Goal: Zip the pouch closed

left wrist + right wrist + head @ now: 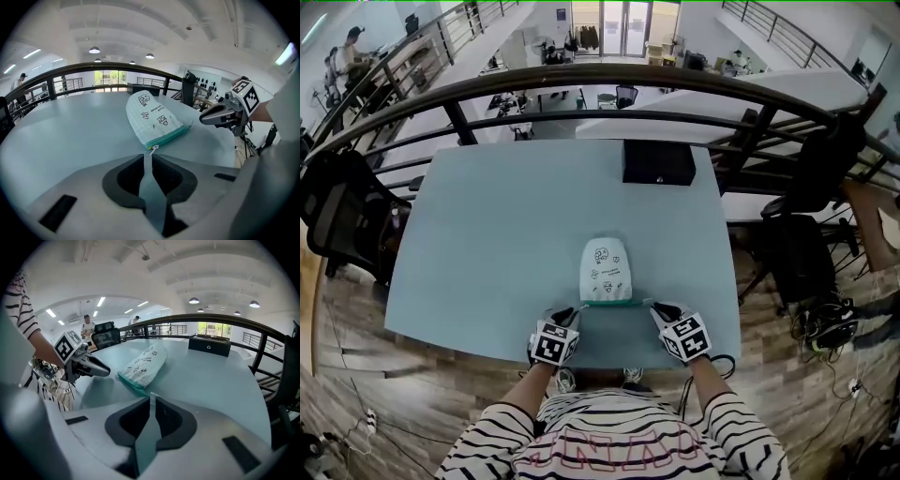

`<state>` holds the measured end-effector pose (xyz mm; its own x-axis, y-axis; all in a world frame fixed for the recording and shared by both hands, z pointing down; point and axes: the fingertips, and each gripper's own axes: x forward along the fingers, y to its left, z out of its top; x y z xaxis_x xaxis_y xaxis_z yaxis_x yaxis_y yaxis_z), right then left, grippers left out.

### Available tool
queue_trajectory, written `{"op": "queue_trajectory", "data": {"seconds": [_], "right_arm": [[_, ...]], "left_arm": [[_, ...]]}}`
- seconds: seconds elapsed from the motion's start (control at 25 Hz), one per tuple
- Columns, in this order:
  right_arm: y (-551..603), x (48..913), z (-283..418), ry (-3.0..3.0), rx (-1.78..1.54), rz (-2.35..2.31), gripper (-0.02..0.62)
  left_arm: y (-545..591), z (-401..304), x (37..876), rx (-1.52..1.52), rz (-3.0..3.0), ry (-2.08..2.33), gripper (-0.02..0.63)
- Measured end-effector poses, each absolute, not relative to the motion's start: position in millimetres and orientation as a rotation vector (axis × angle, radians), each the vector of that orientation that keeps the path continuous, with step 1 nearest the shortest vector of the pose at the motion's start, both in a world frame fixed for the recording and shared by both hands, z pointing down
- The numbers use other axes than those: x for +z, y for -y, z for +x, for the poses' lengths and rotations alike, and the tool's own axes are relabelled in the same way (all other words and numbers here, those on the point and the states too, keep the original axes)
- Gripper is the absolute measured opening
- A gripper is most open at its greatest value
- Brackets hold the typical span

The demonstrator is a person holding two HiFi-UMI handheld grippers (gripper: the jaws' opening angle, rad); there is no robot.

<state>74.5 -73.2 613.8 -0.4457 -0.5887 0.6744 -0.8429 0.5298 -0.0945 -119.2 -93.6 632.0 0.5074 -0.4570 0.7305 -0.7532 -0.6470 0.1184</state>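
Observation:
A white pouch [607, 270] with small drawings and a teal zipper edge lies flat near the table's front edge. Its small white zipper pull [152, 149] sticks out at the zipper's left end. My left gripper [575, 310] sits at that corner, and in the left gripper view its jaws [151, 156] are pinched on the tip of the pull. My right gripper [653, 304] is at the zipper's right end. Its jaws [151, 398] are drawn together on a pale bit of the pouch [143, 364] corner.
The pale blue table [506, 234] carries a black box [658, 162] at its far edge. A dark curved railing [581, 80] runs behind it. Black chairs stand at the left [337, 220] and right [811, 244]. My striped sleeves are at the near edge.

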Motion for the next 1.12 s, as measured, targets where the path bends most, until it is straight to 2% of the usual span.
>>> {"op": "queue_trajectory", "data": {"seconds": [0.16,0.32,1.04,1.12], "right_arm": [[70,607,70,2.183,0.586,1.241,0.031],[71,593,72,2.184,0.594,1.345,0.032],[43,495,36,2.262,0.523,1.858,0.031],[39,487,29,2.279,0.517,1.888,0.031]], "left_arm": [[95,-130,622,0.891,2.365,0.994,0.032],[101,-134,609,0.849,2.391,0.994,0.084],[96,-146,499,0.556,2.697,0.957,0.083],[95,-150,487,0.518,2.726,0.959,0.057]]}}
